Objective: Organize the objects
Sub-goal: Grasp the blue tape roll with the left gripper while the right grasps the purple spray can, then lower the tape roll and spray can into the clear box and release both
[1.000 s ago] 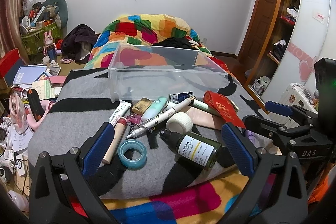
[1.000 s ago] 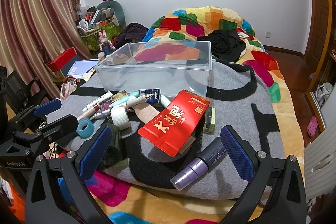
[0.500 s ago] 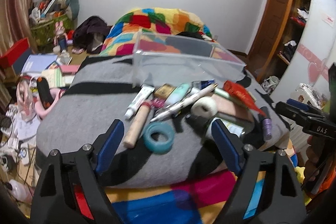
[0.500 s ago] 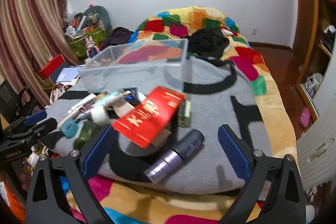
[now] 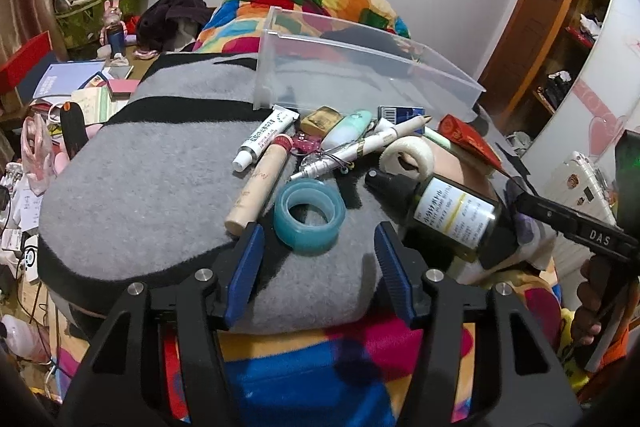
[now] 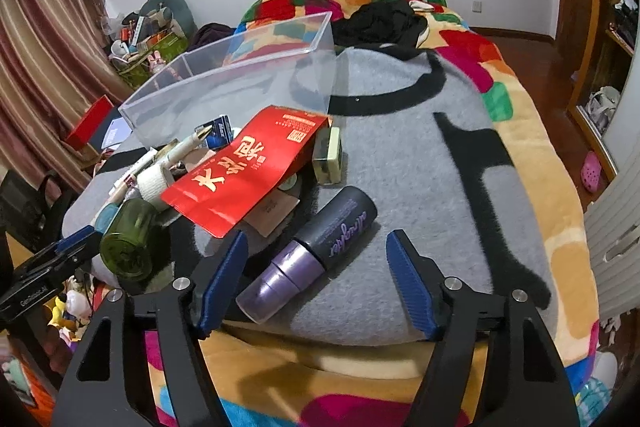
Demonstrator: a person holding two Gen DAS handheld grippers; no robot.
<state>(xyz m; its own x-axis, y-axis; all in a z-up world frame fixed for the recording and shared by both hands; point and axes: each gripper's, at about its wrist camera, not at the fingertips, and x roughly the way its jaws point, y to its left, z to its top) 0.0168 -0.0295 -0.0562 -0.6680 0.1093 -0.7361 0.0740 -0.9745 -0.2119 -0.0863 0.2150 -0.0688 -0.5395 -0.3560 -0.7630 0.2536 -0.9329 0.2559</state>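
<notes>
With both claws apart and closing on nothing yet, we steer the left gripper (image 5: 318,247) squarely over the teal tape roll (image 5: 309,221) and the right gripper (image 6: 316,267) around the purple bottle (image 6: 310,253) on the grey blanket (image 6: 420,155).

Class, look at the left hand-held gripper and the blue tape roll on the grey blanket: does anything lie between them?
Nothing visible does. The left hand-held gripper, its jaws closing, faces the blue tape roll across bare grey blanket. The beige tube lies just left of that line.
</notes>
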